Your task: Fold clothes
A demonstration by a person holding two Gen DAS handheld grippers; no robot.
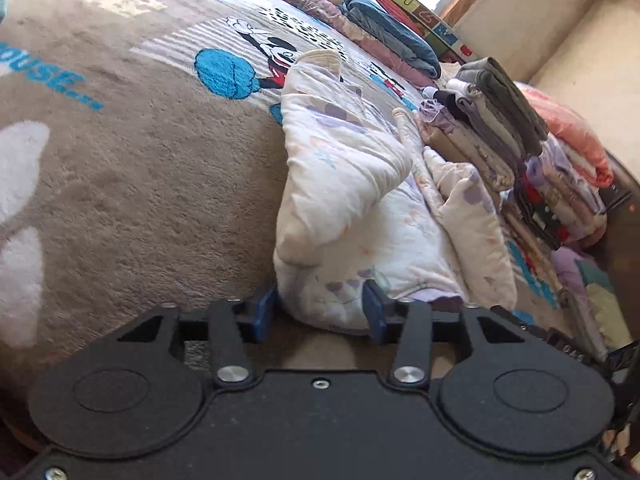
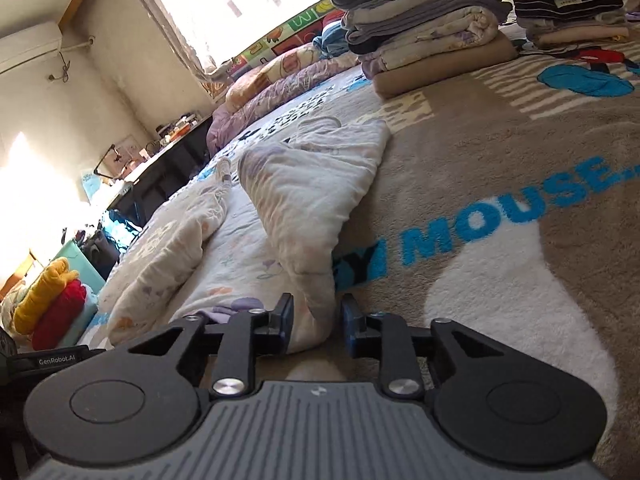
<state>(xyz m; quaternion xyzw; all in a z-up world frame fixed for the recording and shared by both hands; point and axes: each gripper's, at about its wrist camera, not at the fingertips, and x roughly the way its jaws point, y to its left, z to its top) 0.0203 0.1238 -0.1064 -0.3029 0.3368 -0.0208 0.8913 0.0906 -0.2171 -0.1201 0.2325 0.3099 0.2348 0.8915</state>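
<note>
Lengthwise, garment [image 1: 352,208] away from grippers

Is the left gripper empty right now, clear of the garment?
No, the left gripper is open, but its blue pads sit either side of the near edge of the white floral garment on the blanket.

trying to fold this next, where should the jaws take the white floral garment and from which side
Take the white floral garment by its near bottom hem, coming in low along the blanket from the near end. That edge lies bunched into thick corners facing both grippers, and the left gripper and right gripper already straddle one each, jaws open.
</note>
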